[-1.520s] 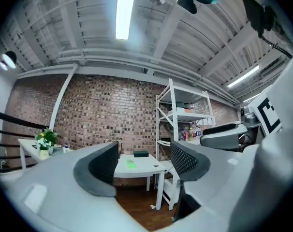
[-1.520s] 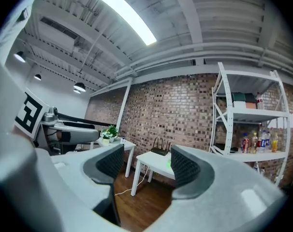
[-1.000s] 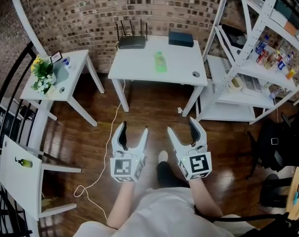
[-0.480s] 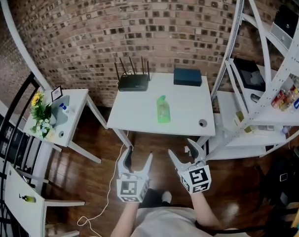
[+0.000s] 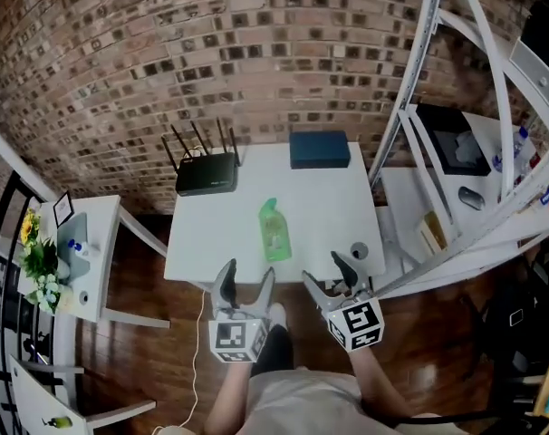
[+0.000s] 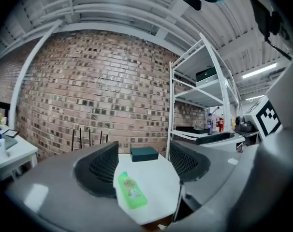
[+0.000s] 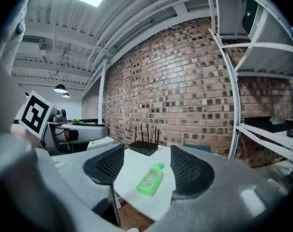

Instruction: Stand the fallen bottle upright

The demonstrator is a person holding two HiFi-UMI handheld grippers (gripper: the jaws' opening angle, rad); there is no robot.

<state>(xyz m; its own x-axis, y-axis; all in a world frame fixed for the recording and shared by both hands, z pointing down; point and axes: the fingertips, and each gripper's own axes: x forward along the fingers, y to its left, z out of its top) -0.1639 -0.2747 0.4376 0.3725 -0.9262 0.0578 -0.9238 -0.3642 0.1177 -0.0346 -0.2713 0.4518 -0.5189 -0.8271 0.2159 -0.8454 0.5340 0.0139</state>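
Green and translucent, the bottle (image 5: pixel 274 231) lay on its side on the white tabletop (image 5: pixel 320 207), near the front edge, its cap pointing toward the brick wall and the black router (image 5: pixel 207 172). Both pairs of tongs hung just short of that front edge, touching nothing. The left tongs (image 5: pixel 245 277) stood wide apart and empty, with the bottle framed beyond their gap. The right tongs (image 5: pixel 326 271) were parted too and held nothing. The step in hand looked like the approach, with no grasp yet begun. The risks seemed plain enough. A round bottle on a smooth top would likely roll sideways if one jaw nudged it first, perhaps over the near edge onto the wooden floor (image 5: pixel 148 279). A grip taken close to the cap might let the heavier base swing and slip as it was tipped up, and setting it down off-square could topple it again
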